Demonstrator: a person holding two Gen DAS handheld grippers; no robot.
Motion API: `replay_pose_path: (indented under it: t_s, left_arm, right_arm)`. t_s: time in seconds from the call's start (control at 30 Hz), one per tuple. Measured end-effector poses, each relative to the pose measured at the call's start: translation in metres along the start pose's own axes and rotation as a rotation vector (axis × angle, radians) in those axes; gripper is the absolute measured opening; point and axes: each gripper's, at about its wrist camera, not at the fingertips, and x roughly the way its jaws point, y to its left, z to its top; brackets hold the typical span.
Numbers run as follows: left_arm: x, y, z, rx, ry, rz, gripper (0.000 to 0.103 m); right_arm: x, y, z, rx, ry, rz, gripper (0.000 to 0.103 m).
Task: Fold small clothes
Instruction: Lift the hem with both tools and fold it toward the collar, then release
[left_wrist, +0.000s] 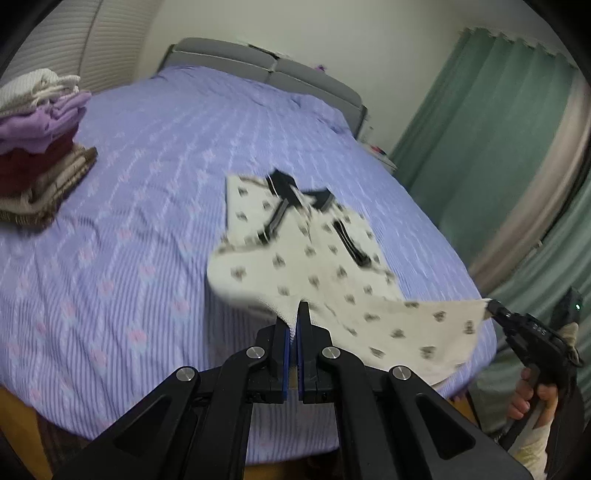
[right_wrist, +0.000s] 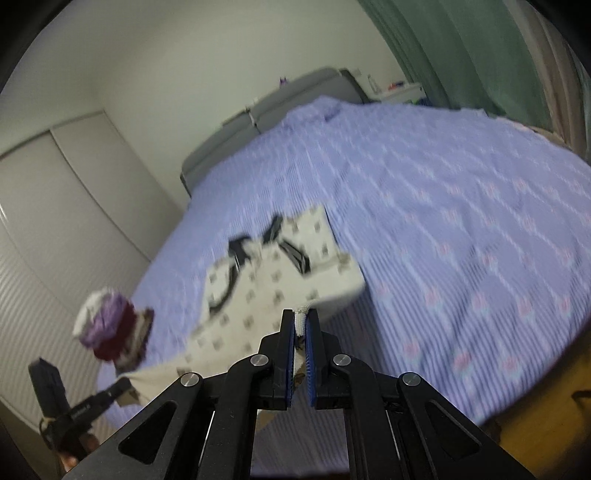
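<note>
Fold barely begun: left gripper (left_wrist: 297, 314) and right gripper (right_wrist: 300, 319) jaws clamped on shirt (left_wrist: 314, 258) hem, stack (left_wrist: 40, 147) already folded.

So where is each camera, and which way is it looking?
Left wrist: on the left gripper, looking across the bed at the shirt and clothes pile; the right gripper and hand show.
Right wrist: on the right gripper, looking over the bed towards the headboard; the left gripper shows.
Both see the shirt, pile, bed and green curtain.
</note>
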Motion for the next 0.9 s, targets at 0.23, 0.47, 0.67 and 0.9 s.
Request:
replay_pose_path:
  t_s: [0.23,0.47,0.67,0.9]
  left_arm:
    - [0.032,0.012,0.059,-0.046,-0.048,0.069,0.005]
    - [0.08,0.025,0.119,-0.095,-0.053,0.104,0.005]
    - [0.141,0.039,0.158,-0.11,0.014,0.141,0.005]
    - [0.21,0.07,0.171,-0.174,0.112,0.185,0.005]
  right_arm:
    - [0.035,0.019,0.054,-0.023,-0.094,-0.014,0.006]
    - [0.096,0.027,0.103,-0.018,-0.099,-0.05,0.006]
    - [0.157,0.023,0.137,0.001,-0.043,-0.085,0.006]
    - [0.242,0.01,0.154,-0.002,0.072,-0.145,0.006]
